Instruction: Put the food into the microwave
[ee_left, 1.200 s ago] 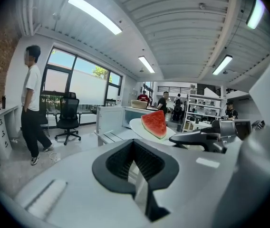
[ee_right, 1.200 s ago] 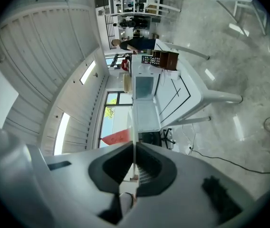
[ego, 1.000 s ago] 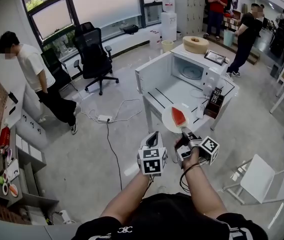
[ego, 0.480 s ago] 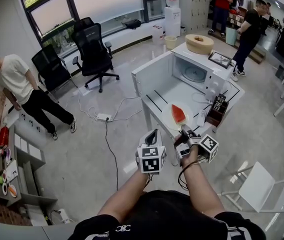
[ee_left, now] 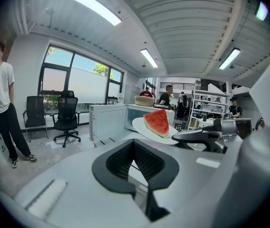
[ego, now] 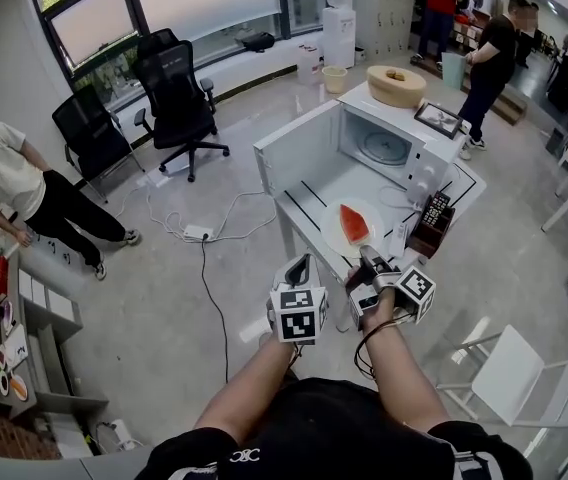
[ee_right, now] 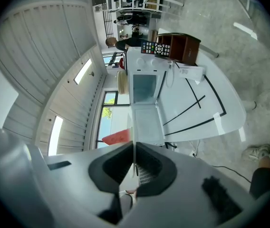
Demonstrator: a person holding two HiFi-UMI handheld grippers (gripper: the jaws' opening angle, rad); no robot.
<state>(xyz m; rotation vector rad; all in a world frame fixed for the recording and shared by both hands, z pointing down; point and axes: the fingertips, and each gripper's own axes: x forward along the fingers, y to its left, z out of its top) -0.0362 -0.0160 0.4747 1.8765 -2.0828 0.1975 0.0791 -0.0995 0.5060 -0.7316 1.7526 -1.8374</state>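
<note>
The right gripper (ego: 366, 259) is clamped on the near rim of the plate (ego: 332, 232), kept level so the watermelon (ego: 354, 224) cannot slide, above the table's (ego: 316, 190) near edge, facing the open microwave (ego: 384, 146). The left gripper (ego: 299, 266) is closed and empty, free beside it

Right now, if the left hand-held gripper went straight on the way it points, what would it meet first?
Probably the near edge of the white table, short of the open microwave door; depth is hard to judge.
</note>
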